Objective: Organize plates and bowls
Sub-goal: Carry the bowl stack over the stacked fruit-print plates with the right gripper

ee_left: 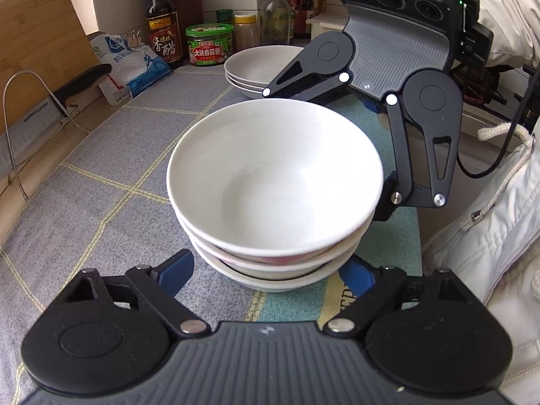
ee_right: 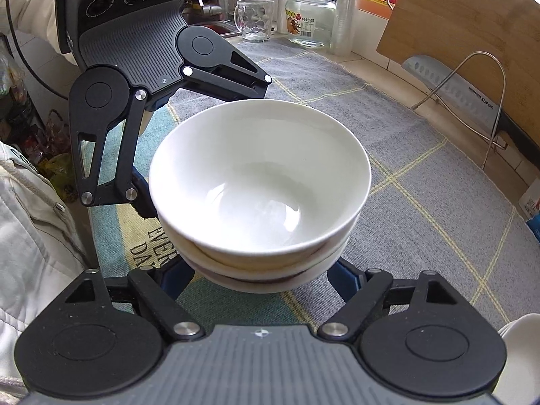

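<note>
Flanking glossy round stacked bowls point(ee_left: 275, 182), both tongs gape.

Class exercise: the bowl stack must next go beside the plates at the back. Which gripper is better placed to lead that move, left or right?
Probably the left gripper. It faces the plates straight across the bowl stack, so it could push forward toward them. The right gripper faces away from them. Both are spread wide around the stack, so both likely lift together.
</note>
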Tool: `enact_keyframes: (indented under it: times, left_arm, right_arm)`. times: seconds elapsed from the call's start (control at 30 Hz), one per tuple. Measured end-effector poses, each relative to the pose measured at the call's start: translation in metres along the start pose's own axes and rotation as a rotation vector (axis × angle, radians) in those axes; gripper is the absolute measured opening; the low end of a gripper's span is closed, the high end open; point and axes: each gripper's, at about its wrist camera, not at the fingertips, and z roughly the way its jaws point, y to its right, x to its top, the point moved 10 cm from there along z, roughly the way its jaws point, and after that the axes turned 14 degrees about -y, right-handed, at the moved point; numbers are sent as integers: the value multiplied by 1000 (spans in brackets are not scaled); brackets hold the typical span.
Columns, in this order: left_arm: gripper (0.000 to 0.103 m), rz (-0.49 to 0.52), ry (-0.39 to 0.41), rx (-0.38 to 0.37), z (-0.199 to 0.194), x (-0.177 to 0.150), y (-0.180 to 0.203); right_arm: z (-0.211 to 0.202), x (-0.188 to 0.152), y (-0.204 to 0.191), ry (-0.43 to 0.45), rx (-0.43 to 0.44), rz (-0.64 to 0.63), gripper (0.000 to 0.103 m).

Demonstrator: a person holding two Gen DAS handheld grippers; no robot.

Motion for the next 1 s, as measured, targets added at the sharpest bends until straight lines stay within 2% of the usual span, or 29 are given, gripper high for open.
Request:
enact_keyframes:
  times: [0.13, 0.5, 1.0]
  left_arm:
    - [85, 30, 2, -30, 0, 1, 2]
    - [87, 73, -3, -75, 0, 1, 1]
    - [86, 96, 0, -78, -5, 5, 6]
  right_arm:
    - [-1, 0, -1, -5, 8, -10, 86]
    - [1, -1, -1, -5, 37, -29, 87]
    - [-1, 2, -1, -34, 54, -22, 88]
